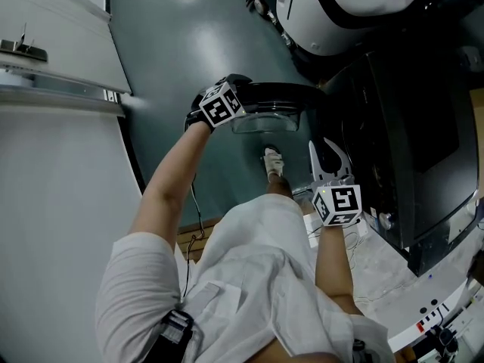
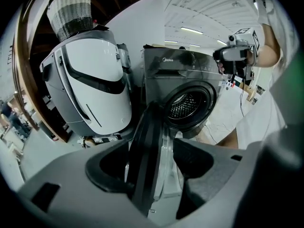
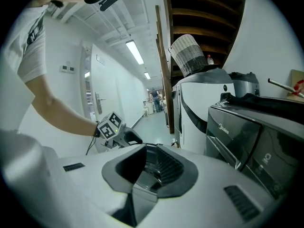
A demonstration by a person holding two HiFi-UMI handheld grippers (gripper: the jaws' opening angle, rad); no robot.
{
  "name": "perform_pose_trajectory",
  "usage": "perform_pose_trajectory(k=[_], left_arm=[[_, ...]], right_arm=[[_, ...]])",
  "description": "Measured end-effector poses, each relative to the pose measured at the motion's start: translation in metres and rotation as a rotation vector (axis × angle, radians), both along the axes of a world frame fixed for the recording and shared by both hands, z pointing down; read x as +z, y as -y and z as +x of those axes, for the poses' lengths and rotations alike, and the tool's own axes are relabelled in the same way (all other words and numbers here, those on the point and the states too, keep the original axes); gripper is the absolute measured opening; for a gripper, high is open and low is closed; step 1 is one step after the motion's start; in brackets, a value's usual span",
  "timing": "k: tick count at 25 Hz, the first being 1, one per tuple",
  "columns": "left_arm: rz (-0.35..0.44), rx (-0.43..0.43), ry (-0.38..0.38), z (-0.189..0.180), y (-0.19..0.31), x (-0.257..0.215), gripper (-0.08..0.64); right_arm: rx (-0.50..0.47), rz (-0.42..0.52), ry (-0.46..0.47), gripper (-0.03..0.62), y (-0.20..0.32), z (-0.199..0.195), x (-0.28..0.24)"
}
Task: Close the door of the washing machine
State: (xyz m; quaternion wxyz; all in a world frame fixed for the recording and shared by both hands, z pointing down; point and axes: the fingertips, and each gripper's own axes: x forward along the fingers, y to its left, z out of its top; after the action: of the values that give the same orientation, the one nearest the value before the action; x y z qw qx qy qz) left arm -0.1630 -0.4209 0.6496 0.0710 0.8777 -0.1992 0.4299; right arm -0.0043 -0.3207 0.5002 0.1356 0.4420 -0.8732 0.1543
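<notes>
The dark washing machine [image 1: 412, 119] stands at the right with its round door [image 1: 276, 97] swung out over the floor. My left gripper [image 1: 246, 93] is at the door's left end, shut on its rim. In the left gripper view the door [image 2: 145, 146] runs edge-on between the jaws, and behind it are the machine front [image 2: 190, 75] and the open drum [image 2: 187, 103]. My right gripper [image 1: 327, 157] hovers near the machine's front, open and holding nothing. In its own view the right gripper [image 3: 149, 167] faces the left gripper [image 3: 114, 127], with the machine [image 3: 247, 132] at the right.
A white rounded appliance [image 1: 340, 6] stands beside the washer, with a woven basket [image 2: 71, 11] on top. A white wall and door with a handle [image 1: 23, 49] run along the left. The person's foot [image 1: 274, 161] is under the door, and cables lie on the floor [image 1: 193, 218].
</notes>
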Motion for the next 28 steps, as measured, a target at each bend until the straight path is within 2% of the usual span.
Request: perform_pose_trajectory(k=[13, 28], left_arm=[[-0.011, -0.023, -0.017, 0.014, -0.053, 0.0, 0.295], [-0.013, -0.078, -0.082, 0.054, -0.122, 0.0, 0.295]], right_arm=[[0.034, 0.023, -0.003, 0.081, -0.058, 0.014, -0.006], [0.095, 0.056, -0.019, 0.081, -0.154, 0.049, -0.021]])
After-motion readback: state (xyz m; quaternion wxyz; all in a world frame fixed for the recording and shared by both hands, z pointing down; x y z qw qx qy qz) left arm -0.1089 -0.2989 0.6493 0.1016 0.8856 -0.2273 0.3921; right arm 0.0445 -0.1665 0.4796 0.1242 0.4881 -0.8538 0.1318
